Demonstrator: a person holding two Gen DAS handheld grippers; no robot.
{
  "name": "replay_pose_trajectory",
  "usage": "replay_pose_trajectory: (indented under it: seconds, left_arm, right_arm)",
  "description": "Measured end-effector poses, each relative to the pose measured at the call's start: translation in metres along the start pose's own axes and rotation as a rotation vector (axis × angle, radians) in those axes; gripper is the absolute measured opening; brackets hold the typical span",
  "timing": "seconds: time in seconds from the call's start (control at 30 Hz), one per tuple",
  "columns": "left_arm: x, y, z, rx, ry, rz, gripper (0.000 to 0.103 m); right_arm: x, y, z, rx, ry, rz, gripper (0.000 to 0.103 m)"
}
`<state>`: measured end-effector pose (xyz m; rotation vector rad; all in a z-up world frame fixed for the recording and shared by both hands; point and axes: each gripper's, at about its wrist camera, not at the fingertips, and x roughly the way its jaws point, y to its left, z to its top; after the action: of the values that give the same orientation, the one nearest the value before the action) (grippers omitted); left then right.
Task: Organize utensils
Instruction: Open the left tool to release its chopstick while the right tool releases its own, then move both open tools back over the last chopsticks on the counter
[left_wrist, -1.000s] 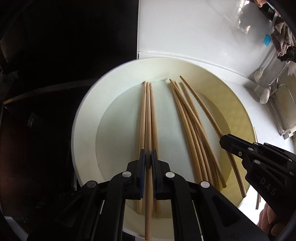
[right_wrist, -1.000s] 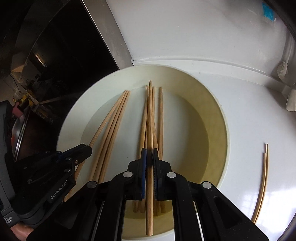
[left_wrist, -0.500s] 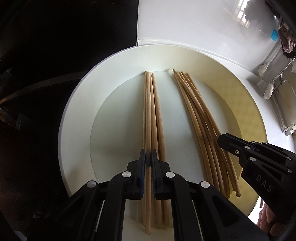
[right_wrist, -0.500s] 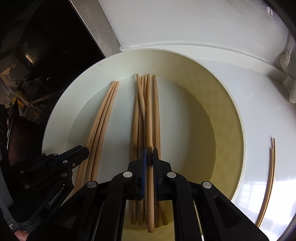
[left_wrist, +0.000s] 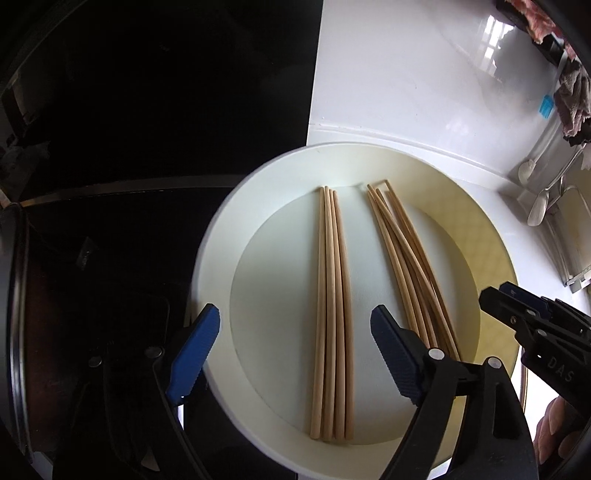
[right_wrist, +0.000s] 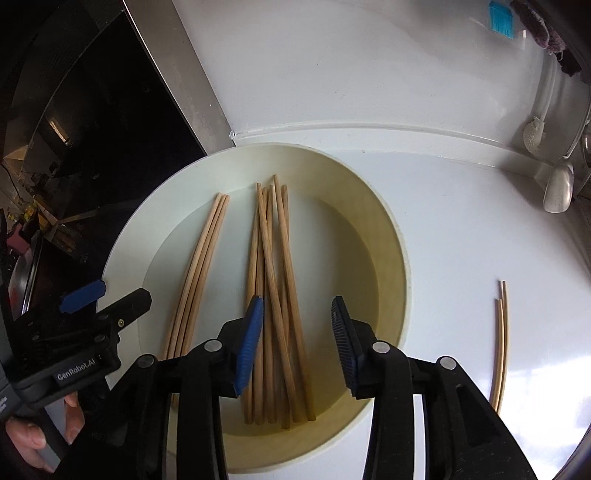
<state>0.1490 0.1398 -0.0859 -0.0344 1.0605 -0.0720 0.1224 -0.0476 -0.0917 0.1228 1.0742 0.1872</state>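
A round cream plate (left_wrist: 236, 236) (right_wrist: 391, 258) holds two bundles of wooden chopsticks. The left bundle (left_wrist: 332, 314) (right_wrist: 199, 273) lies straight and tidy. The right bundle (left_wrist: 410, 266) (right_wrist: 275, 295) is looser, with sticks crossing. My left gripper (left_wrist: 295, 350) is open above the near ends of the left bundle, holding nothing. My right gripper (right_wrist: 297, 339) is open above the near part of the right bundle, holding nothing. Each gripper shows at the edge of the other's view.
Two loose chopsticks (right_wrist: 500, 347) lie on the white counter (right_wrist: 461, 221) right of the plate. Spoons (right_wrist: 557, 188) and a brush (right_wrist: 533, 133) hang at the far right. A dark glass stovetop (left_wrist: 129, 147) borders the counter on the left.
Both grippers have opened and let go of the chopsticks they held. Those sticks now lie in the bundles on the plate. Both grippers have drawn back and up a little.
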Motion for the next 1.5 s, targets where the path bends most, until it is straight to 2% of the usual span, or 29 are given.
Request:
replay_pose_trajectory:
  seconds: [0.23, 0.43, 0.67, 0.77, 0.97, 1.13, 1.5]
  left_arm:
    - [-0.024, -0.009, -0.005, 0.028, -0.045, -0.016, 0.089]
    - [-0.041, -0.034, -0.012, 0.095, -0.078, -0.072, 0.092]
    - [-0.047, -0.070, -0.019, 0.149, -0.091, -0.108, 0.092]
    - [-0.049, -0.090, -0.023, 0.167, -0.115, -0.091, 0.092]
    - [-0.051, -0.127, -0.033, 0.186, -0.135, -0.108, 0.092]
    - [-0.044, -0.154, -0.038, 0.195, -0.133, -0.104, 0.092]
    - [-0.036, -0.168, -0.045, 0.161, -0.116, -0.077, 0.092]
  right_arm:
    - [-0.049, -0.019, -0.020, 0.005, -0.106, 0.006, 0.047]
    - [-0.076, -0.058, -0.042, 0.075, -0.138, -0.064, 0.050]
    - [-0.082, -0.115, -0.072, 0.160, -0.133, -0.189, 0.052]
    - [-0.080, -0.136, -0.085, 0.175, -0.119, -0.222, 0.052]
    - [-0.068, -0.157, -0.101, 0.138, -0.084, -0.281, 0.052]
    - [-0.054, -0.173, -0.108, 0.141, -0.062, -0.266, 0.052]
    - [-0.028, -0.182, -0.115, 0.104, -0.034, -0.234, 0.052]
